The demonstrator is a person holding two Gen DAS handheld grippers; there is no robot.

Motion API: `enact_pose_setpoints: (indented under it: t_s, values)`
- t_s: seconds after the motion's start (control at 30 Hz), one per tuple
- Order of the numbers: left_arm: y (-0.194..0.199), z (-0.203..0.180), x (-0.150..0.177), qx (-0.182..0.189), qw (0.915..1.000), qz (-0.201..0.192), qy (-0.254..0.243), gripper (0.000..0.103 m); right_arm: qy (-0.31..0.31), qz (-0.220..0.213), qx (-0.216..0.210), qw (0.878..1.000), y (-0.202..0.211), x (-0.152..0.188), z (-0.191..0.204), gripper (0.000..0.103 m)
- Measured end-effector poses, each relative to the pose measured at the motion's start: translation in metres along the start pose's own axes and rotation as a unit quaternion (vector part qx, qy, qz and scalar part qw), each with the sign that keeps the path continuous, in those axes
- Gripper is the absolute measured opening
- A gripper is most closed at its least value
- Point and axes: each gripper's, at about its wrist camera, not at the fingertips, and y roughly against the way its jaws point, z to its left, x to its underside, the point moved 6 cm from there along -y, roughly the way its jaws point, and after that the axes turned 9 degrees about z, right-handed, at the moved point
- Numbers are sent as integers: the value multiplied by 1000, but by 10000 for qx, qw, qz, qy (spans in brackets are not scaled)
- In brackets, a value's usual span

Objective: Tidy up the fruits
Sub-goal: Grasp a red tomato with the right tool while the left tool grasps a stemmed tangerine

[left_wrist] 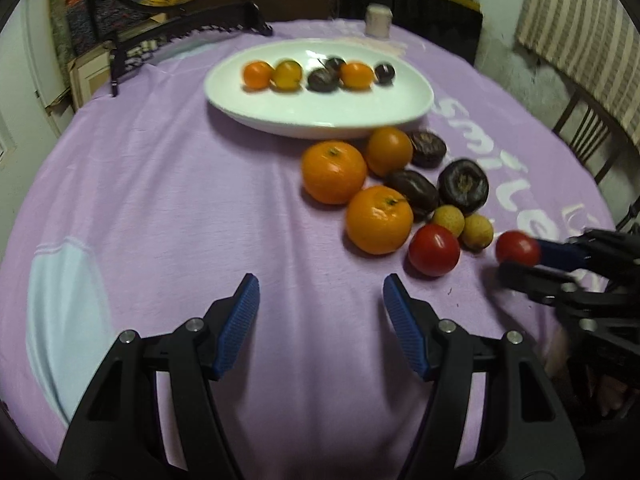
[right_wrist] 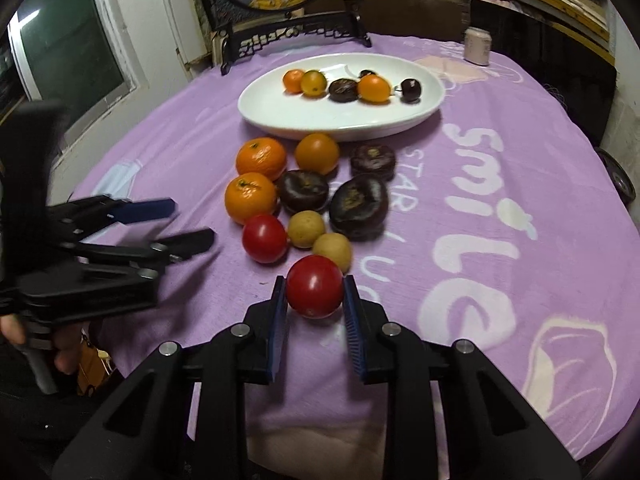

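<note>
My right gripper (right_wrist: 314, 280) is shut on a red tomato (right_wrist: 315, 286) that sits low over the purple cloth, a blue pad pressed to each side; the left wrist view shows the same tomato (left_wrist: 517, 247). My left gripper (left_wrist: 321, 282) stands open over bare cloth with nothing between its fingers, left of the fruit pile. That pile holds a second red tomato (left_wrist: 434, 250), three oranges (left_wrist: 334, 172), three dark purple fruits (left_wrist: 463, 186) and two small yellow-brown fruits (left_wrist: 477, 232). Behind it, a white oval plate (left_wrist: 320, 120) carries several small orange and dark fruits.
A pale cup (left_wrist: 378, 20) stands at the table's far edge. A black ornate stand with a round picture (right_wrist: 280, 36) rises behind the plate. A wooden chair (left_wrist: 588, 136) is at the right. The cloth (left_wrist: 160, 200) lies bare to the left of the pile.
</note>
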Motion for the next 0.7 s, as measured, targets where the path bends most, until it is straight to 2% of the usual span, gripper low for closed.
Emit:
enact_pose_setpoints:
  t_s: [0.1, 0.27, 0.3, 0.37, 0.43, 0.7]
  values:
    - [-11, -5, -10, -193, 9998, 62, -61, 67, -109, -32, -72, 9999, 4, 3, -8, 28]
    - [-19, -11, -30, -66, 9998, 160, 44, 66, -263, -26, -168, 9995, 5, 8, -18, 28]
    - [-20, -12, -32, -37, 9999, 145, 53, 62, -292, -32, -181, 9994, 5, 8, -20, 28]
    - [-20, -16, -36, 106, 9998, 125, 77, 61, -311, -33, -183, 9993, 5, 10, -22, 28]
    - [-21, -21, -38, 311, 9994, 144, 25, 41, -334, -34, -196, 9992, 5, 11, -24, 28]
    - [-11, -21, -31, 484, 9987, 48, 133, 41, -390, -59, -194, 9990, 7, 11, -28, 28]
